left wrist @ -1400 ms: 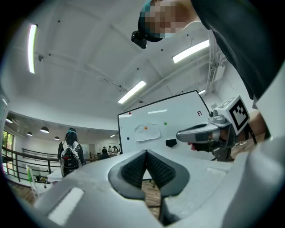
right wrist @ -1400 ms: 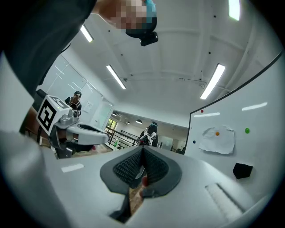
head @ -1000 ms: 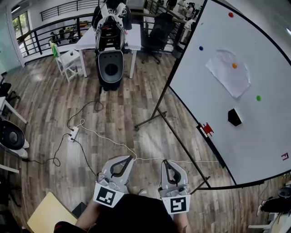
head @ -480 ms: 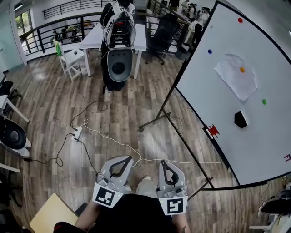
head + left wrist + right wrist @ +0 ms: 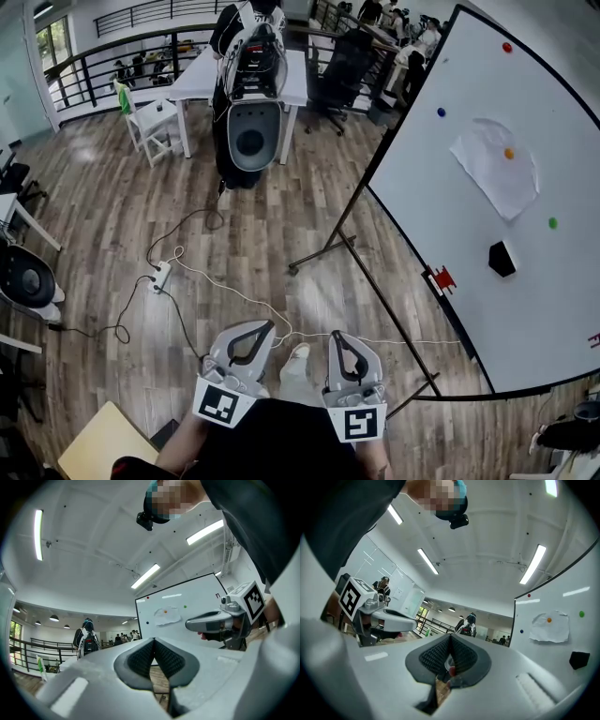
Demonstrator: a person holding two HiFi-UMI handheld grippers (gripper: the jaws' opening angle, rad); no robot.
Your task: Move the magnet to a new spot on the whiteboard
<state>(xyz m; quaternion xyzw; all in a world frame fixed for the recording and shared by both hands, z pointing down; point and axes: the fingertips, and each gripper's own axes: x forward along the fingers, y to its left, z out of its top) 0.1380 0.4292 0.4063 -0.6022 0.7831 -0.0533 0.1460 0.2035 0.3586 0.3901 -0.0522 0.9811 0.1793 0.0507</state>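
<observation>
Both grippers sit low at the person's waist, pointing at about 12 o'clock. The left gripper (image 5: 269,326) has its jaws pressed together on nothing. The right gripper (image 5: 338,334) also has its jaws meeting at the tips (a tiny white-red speck shows lower in the slit, too small to call).

The tall white whiteboard (image 5: 450,220) on a stand is at 1 to 2 o'clock from the jaws, well apart. On it are a small round red magnet (image 5: 507,47), a blue magnet (image 5: 441,112), an orange magnet (image 5: 509,153) pinning a crumpled white paper sheet (image 5: 494,178), and a green magnet (image 5: 552,223). I can't tell which one is the task's.

The magnets are round, so there is no long axis to line up. The right gripper is on the board side and looks nearer. The reach likely starts by closing that gap and opening the jaws.
</observation>
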